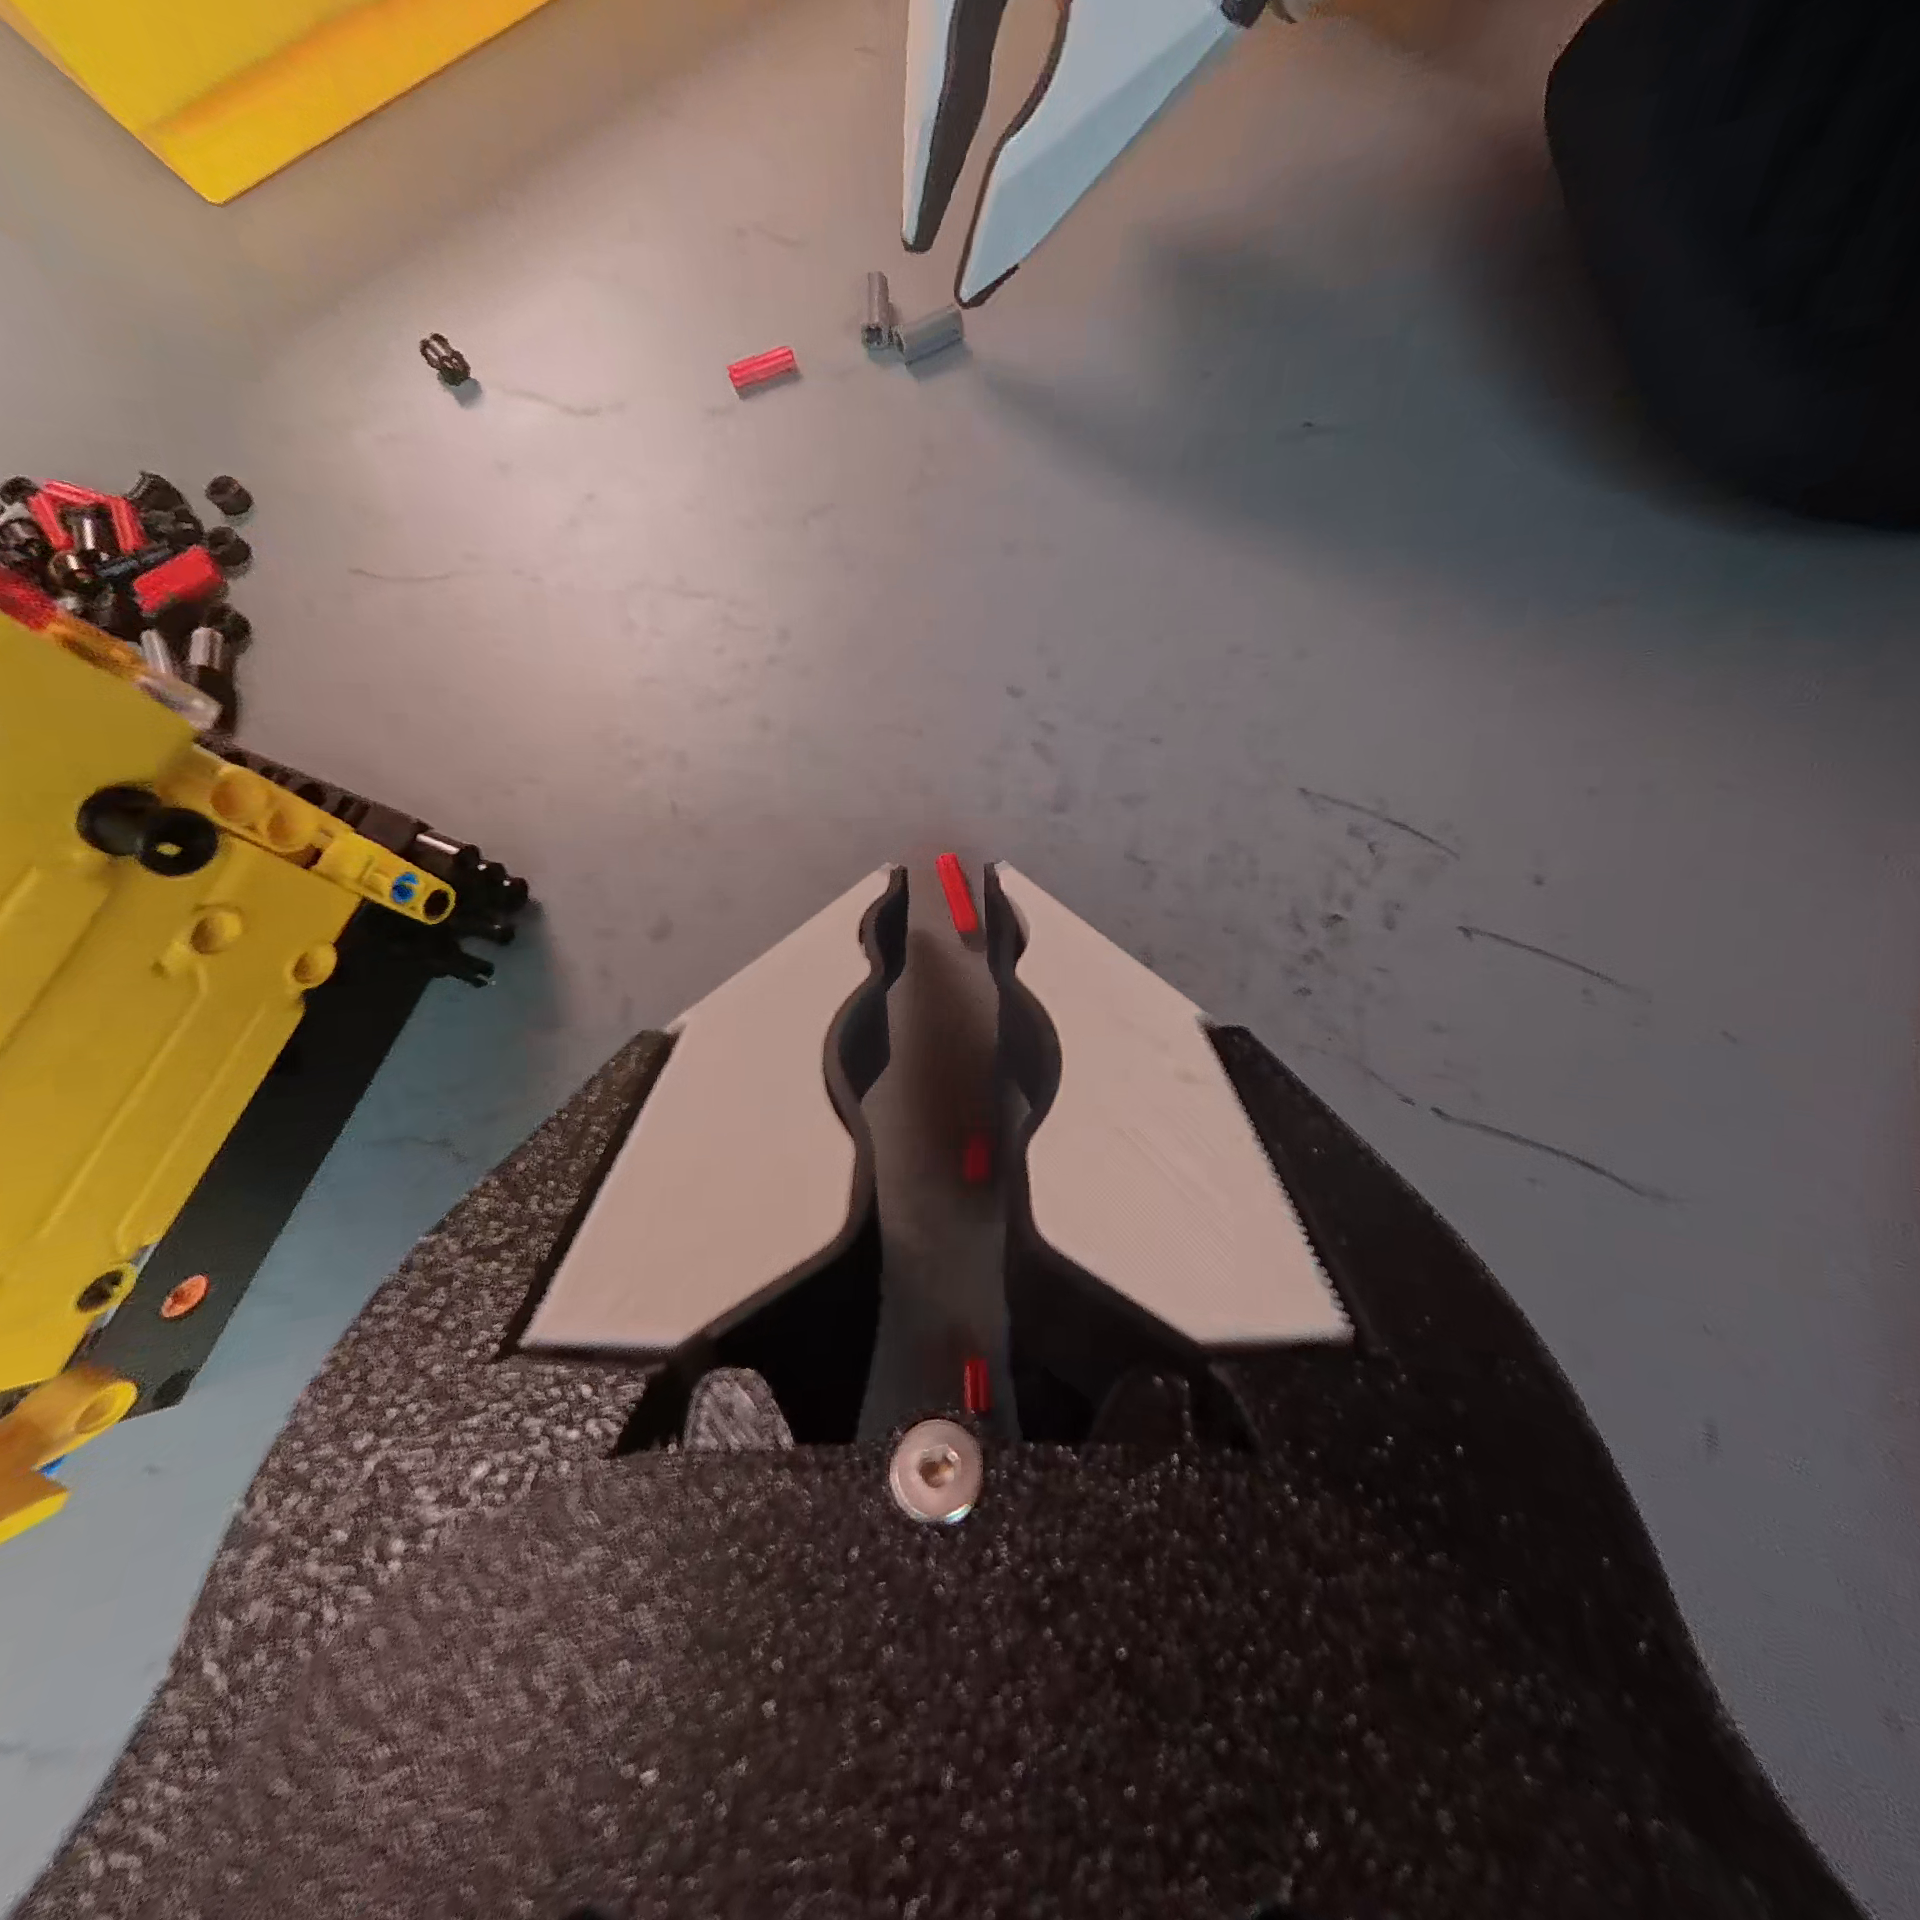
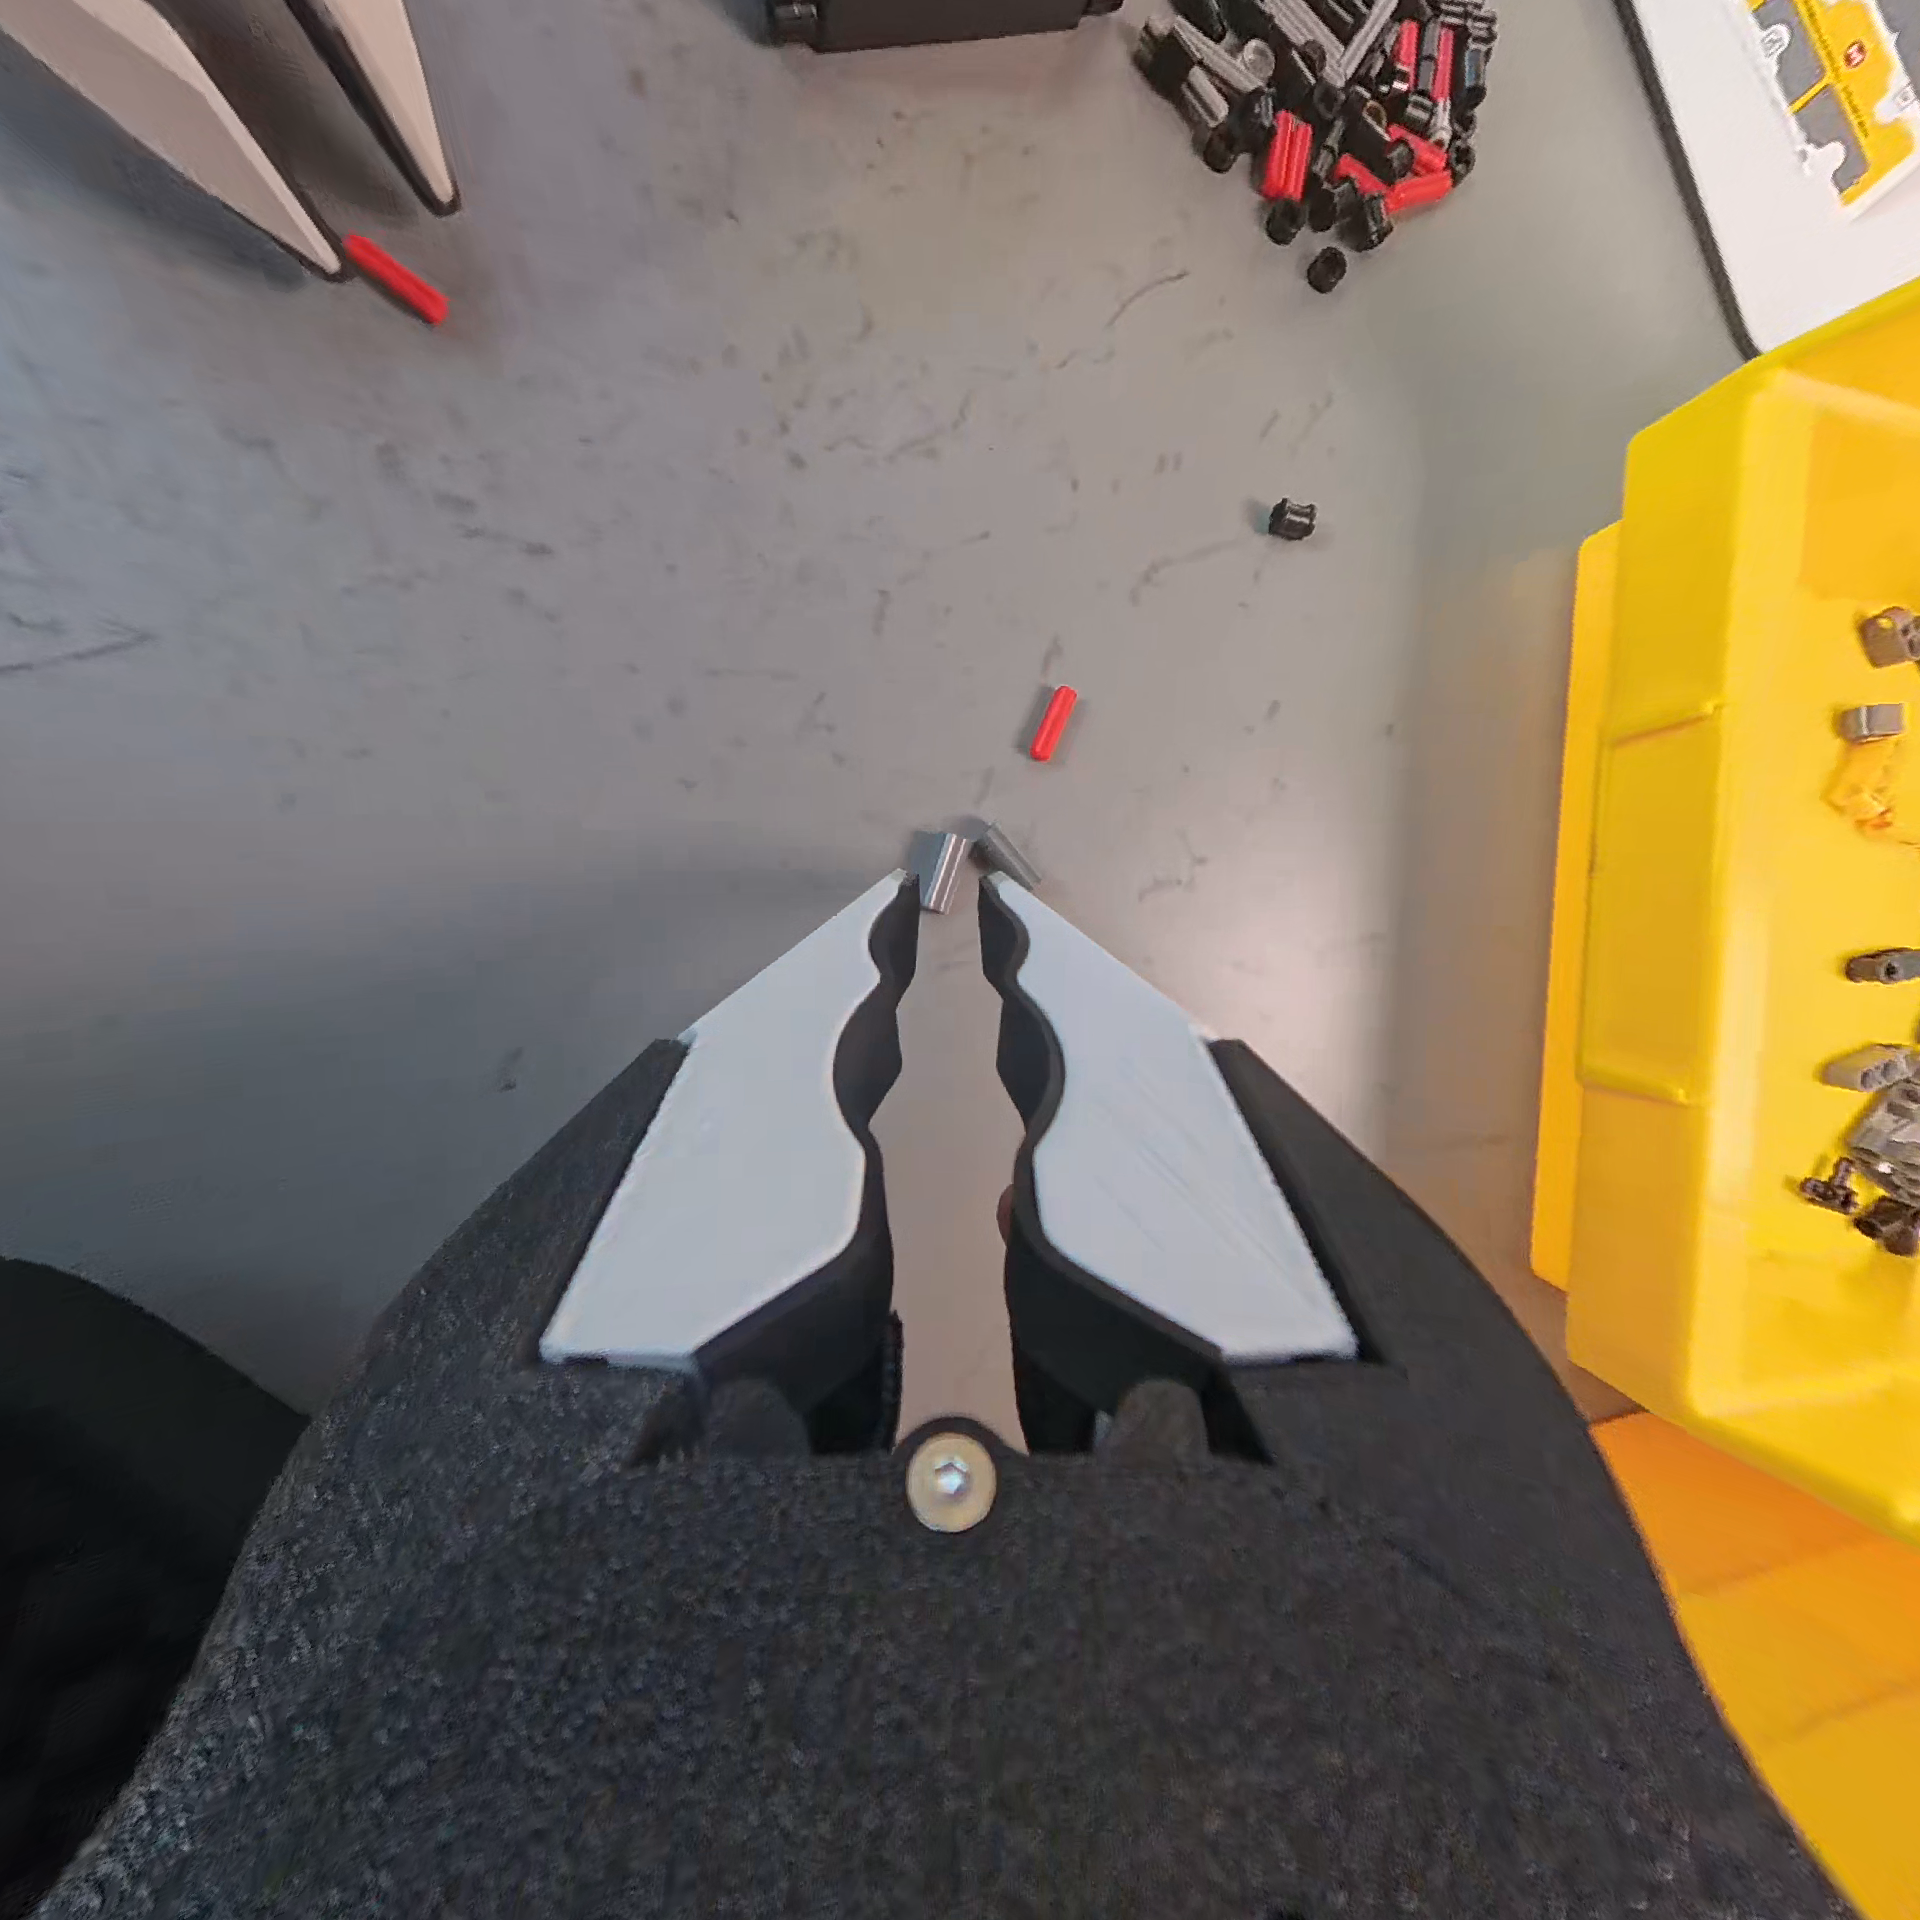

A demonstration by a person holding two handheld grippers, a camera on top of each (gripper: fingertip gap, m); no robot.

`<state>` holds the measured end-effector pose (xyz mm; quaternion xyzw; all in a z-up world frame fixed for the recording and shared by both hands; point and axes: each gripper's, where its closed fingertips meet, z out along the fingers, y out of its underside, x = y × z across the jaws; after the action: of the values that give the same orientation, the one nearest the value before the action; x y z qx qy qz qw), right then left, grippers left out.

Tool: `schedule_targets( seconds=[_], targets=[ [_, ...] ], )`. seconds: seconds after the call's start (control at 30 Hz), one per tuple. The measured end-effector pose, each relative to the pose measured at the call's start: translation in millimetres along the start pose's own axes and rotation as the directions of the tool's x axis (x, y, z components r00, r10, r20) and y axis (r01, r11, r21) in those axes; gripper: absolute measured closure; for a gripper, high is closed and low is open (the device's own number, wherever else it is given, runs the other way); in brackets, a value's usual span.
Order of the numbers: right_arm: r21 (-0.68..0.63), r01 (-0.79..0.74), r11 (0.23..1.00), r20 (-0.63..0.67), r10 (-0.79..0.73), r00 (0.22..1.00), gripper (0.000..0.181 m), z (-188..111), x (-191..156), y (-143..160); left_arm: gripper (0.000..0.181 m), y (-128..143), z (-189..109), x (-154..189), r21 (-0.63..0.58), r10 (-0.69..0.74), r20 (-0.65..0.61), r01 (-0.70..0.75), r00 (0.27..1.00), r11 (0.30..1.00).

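My left gripper [image 1: 945, 873] is low over the grey table with its jaws a little apart. A small red pin [image 1: 953, 891] lies on the table between its tips, not clamped; in the right wrist view the pin [image 2: 395, 278] lies just beside one fingertip. My right gripper [image 2: 945, 883] is also slightly open. Two short grey tube pieces lie at its tips: one [image 2: 938, 871] touches the left fingertip, the other [image 2: 1003, 847] lies just beyond the right one. The left wrist view shows this gripper [image 1: 956, 270] at the top, above the grey pieces [image 1: 932, 335].
A second red pin [image 2: 1051, 724] and a small black connector [image 2: 1291, 516] lie loose on the table. There is a pile of black and red pieces [image 1: 114, 551], a yellow brick model [image 1: 156, 987], a yellow bin [image 2: 1714, 831] holding small grey parts, and a white printed sheet [image 2: 1745, 156].
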<state>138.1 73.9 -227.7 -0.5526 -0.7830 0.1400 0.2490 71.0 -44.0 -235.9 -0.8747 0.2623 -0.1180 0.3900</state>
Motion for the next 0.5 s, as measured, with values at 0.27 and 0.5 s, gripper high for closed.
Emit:
schedule_targets(
  seconds=[0.27,0.5],
  targets=[
    [0.020,-0.050,0.999,0.086,0.048,0.995,0.175,15,-6,0,0.177,5,5,2,-0.051,0.025,-0.017,-0.026,1.000,0.998],
    [0.217,0.199,0.956,0.248,-0.251,0.936,0.175,19,-70,-59,0.179,6,5,1,-0.045,0.090,-0.102,-0.095,0.991,0.994]
  ],
)
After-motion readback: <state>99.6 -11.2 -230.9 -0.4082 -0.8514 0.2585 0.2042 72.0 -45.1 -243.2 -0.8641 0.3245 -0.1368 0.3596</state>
